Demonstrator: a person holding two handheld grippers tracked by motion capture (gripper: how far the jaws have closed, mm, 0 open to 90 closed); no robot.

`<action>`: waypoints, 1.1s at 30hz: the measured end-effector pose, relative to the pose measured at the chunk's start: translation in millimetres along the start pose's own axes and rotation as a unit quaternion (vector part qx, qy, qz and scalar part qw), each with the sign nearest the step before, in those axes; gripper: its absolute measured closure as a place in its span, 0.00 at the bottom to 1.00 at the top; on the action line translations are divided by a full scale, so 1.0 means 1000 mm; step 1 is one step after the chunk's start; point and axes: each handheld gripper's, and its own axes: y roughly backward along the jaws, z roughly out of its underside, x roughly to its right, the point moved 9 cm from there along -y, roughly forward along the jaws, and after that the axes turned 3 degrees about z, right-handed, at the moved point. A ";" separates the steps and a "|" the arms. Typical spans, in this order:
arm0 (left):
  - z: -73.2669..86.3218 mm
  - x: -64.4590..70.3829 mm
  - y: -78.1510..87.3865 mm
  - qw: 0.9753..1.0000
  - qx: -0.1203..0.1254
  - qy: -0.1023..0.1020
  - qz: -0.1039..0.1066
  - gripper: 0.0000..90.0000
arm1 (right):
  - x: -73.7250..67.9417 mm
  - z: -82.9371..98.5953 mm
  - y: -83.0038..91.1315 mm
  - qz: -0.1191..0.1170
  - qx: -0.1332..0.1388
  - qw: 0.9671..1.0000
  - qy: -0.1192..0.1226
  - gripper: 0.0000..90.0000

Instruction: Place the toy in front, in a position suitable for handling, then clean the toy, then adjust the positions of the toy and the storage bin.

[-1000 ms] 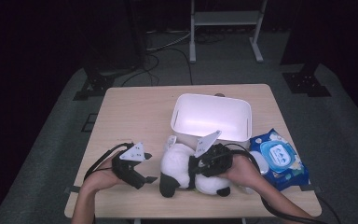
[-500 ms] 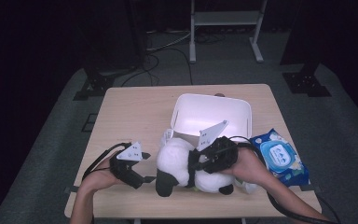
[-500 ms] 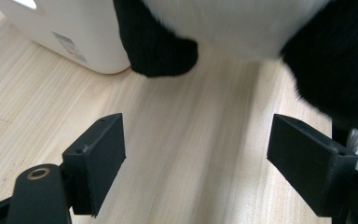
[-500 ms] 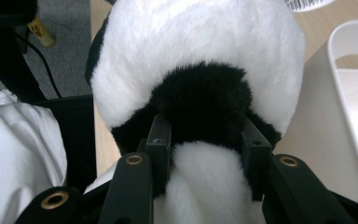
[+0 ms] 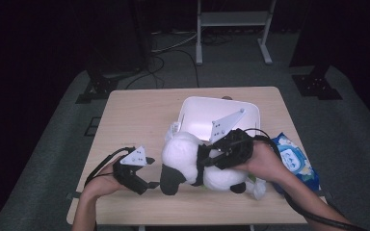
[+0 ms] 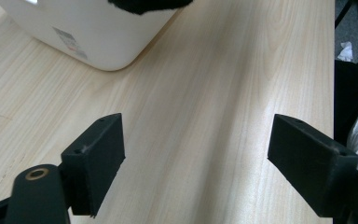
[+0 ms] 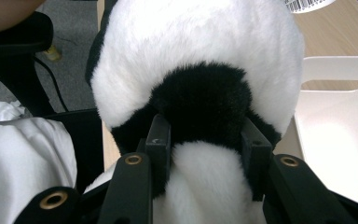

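Note:
A white and black plush panda (image 5: 192, 161) is held just above the table's front middle, tilted toward the white bin (image 5: 243, 110). My right gripper (image 5: 206, 160) is shut on the panda's black neck band; in the right gripper view its jaws pinch the panda (image 7: 200, 107) from both sides. My left gripper (image 5: 147, 179) rests low at the front left beside the panda's black leg, open. Between its pads (image 6: 98, 154) in the left gripper view there is only bare wood, with the bin's corner (image 6: 93, 42) beyond.
A blue pack of wet wipes (image 5: 294, 161) lies at the table's right edge. The wooden table (image 5: 139, 115) has free room on its left and back left. Cables and stand legs lie on the grey floor behind.
My right gripper has lifted the panda off the table and carried it a little toward the bin. The left gripper has stayed about where it was.

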 end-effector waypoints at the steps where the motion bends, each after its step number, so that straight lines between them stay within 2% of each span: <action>1: 0.000 0.000 0.000 1.000 -0.001 0.000 0.001 0.19 | 0.001 -0.001 0.001 0.001 0.002 1.000 -0.001 0.70; 16: 0.001 -0.001 0.003 1.000 0.004 0.000 -0.001 0.19 | 0.009 -0.002 0.015 0.007 0.001 1.000 -0.014 0.70; 33: 0.003 -0.003 0.004 1.000 0.004 0.003 0.000 0.19 | 0.031 -0.012 0.040 0.032 0.002 0.999 -0.027 0.70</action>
